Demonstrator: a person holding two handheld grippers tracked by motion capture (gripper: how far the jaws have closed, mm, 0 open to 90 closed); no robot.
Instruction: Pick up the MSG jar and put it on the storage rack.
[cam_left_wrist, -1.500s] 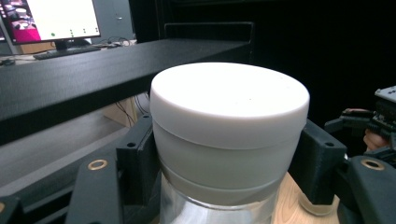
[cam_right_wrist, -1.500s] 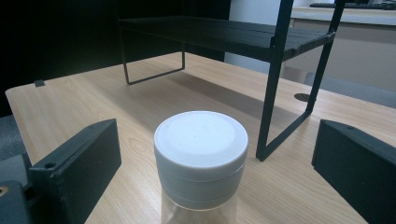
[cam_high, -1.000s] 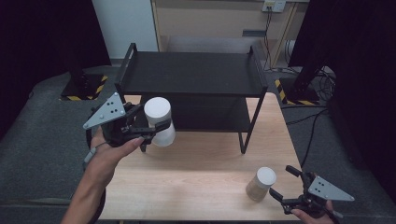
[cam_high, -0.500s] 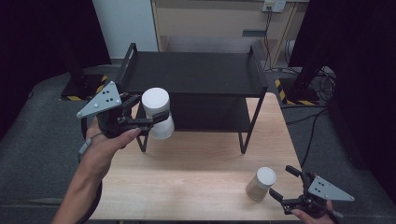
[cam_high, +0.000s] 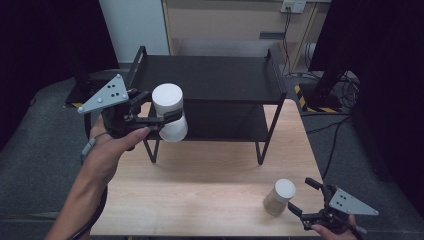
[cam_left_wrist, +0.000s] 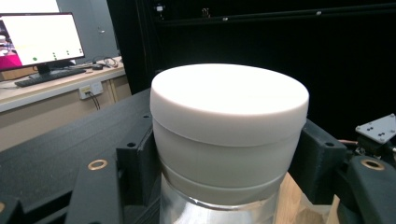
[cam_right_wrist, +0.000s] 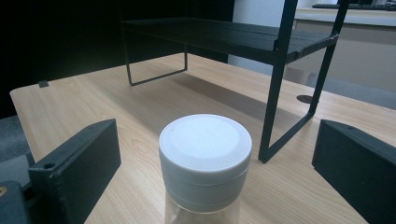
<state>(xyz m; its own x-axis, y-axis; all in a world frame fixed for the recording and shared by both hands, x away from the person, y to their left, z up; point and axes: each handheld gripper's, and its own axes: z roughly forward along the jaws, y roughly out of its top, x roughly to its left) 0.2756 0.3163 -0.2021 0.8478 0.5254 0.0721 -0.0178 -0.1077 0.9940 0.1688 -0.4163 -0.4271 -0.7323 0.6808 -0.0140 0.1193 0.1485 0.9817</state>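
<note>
A clear jar with a wide white lid (cam_high: 169, 111) hangs in the air by the left end of the black two-tier rack (cam_high: 210, 75), about level with its top shelf. My left gripper (cam_high: 161, 107) is shut on it; in the left gripper view the jar (cam_left_wrist: 229, 135) sits pressed between both black jaws of that gripper (cam_left_wrist: 226, 163). A second white-lidded jar (cam_high: 280, 196) with pale contents stands on the wooden table (cam_high: 210, 175) at the front right. My right gripper (cam_high: 300, 194) is open just right of it. In the right gripper view this jar (cam_right_wrist: 204, 163) stands between the spread jaws, untouched.
The rack's legs (cam_high: 261, 145) stand on the rear half of the table, and its lower shelf (cam_high: 225, 122) is dark. A desk with a monitor (cam_left_wrist: 37, 37) lies beyond the rack. Cables (cam_high: 345, 90) lie on the grey floor at the right.
My left hand has lifted the jar higher and slightly back, up to the level of the rack's top shelf. The right gripper and the second jar have stayed put.
</note>
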